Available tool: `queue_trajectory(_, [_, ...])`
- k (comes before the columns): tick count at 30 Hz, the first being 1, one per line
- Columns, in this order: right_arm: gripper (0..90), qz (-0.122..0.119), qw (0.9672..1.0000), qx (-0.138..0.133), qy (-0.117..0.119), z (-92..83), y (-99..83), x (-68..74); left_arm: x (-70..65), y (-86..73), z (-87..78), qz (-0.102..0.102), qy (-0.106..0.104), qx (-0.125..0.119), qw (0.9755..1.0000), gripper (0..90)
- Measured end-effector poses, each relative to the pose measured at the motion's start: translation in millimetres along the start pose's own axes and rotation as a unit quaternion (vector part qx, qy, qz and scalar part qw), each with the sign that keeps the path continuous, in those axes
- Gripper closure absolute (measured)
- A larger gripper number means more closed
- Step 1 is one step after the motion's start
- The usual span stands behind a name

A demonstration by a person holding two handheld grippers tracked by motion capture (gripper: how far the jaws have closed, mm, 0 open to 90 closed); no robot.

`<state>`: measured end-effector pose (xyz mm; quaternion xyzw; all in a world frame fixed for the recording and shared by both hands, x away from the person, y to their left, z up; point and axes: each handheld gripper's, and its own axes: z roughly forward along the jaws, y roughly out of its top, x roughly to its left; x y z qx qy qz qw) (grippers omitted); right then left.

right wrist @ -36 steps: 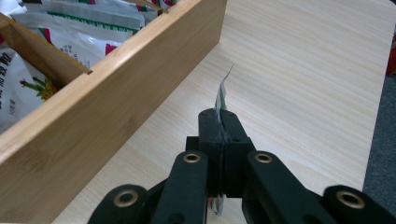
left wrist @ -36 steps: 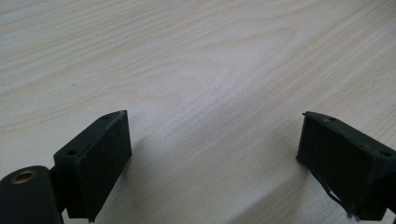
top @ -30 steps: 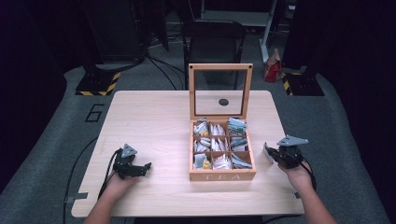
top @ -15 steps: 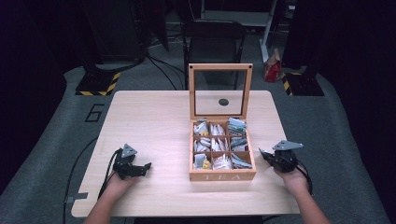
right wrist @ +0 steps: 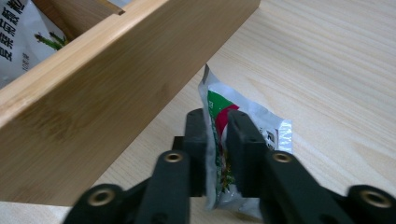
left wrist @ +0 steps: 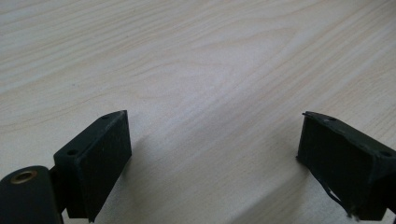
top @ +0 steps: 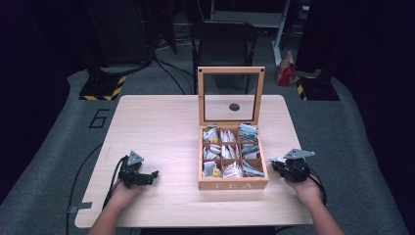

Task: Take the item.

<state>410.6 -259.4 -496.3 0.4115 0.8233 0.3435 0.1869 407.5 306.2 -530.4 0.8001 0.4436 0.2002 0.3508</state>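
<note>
Tea is what this wooden box [top: 233,185] is for: the word is cut into its front wall, and its little rooms are full of packets. It sits in the middle of the bench [top: 161,127], toward the lower part of the high view, with its glass lid [top: 231,95] standing straight up at the back. That lid is likely up so packets can go in and out.

The right gripper [right wrist: 217,140] is low on the bench, just beside the box's right wall. One tea packet [right wrist: 261,128], silver with green and red on it, stands on its edge between the jaws. In the right gripper view it is in the middle of the frame, close to the wooden wall. The jaws have just been opening, and a thin gap shows next to the packet, so I think they are letting it go, not squeezing it. The packet may be set down there so it is out of the box and easy to reach.

The left gripper [top: 138,175] rests at the lower left of the high view, well apart from the box. Its jaws are wide apart with only bare wood between them. It looks like it is just waiting.

Next to the earlier pictures, the right gripper has come in closer to the box. The left gripper has not moved.
</note>
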Motion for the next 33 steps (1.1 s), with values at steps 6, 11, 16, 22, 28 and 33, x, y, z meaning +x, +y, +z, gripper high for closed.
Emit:
queue_trajectory(6, [68.2, -0.001, 1.0000, 0.003, 0.003, 0.4, -0.1, 1.6, 0.0, 0.0, 0.0, 0.000, 0.000, -0.001, 1.0000, 9.3])
queue_trajectory(11, [56.1, 0.011, 0.9999, -0.001, 0.001, -2.3, 1.2, 1.4, 0.0, 0.0, 0.0, 0.000, 0.000, 0.000, 1.0000, 9.3])
queue_trajectory(16, [51.1, 0.029, 0.9994, -0.015, -0.004, -9.8, 3.3, -0.4, -0.1, 0.0, 0.1, -0.001, 0.000, 0.000, 1.0000, 9.3])
queue_trajectory(22, [49.8, 0.023, 0.9994, -0.025, -0.009, -18.3, 9.4, 0.2, 0.0, 0.0, -0.1, 0.000, 0.000, 0.000, 1.0000, 9.3])
queue_trajectory(28, [49.7, 0.032, 0.9986, -0.038, -0.015, -27.3, 15.2, -0.8, 0.0, 0.0, 0.1, 0.000, 0.000, -0.001, 1.0000, 9.3])
queue_trajectory(33, [48.6, 0.037, 0.9979, -0.049, -0.021, -35.1, 17.8, 0.3, 0.1, 0.0, 0.0, 0.000, 0.000, 0.000, 1.0000, 9.3])
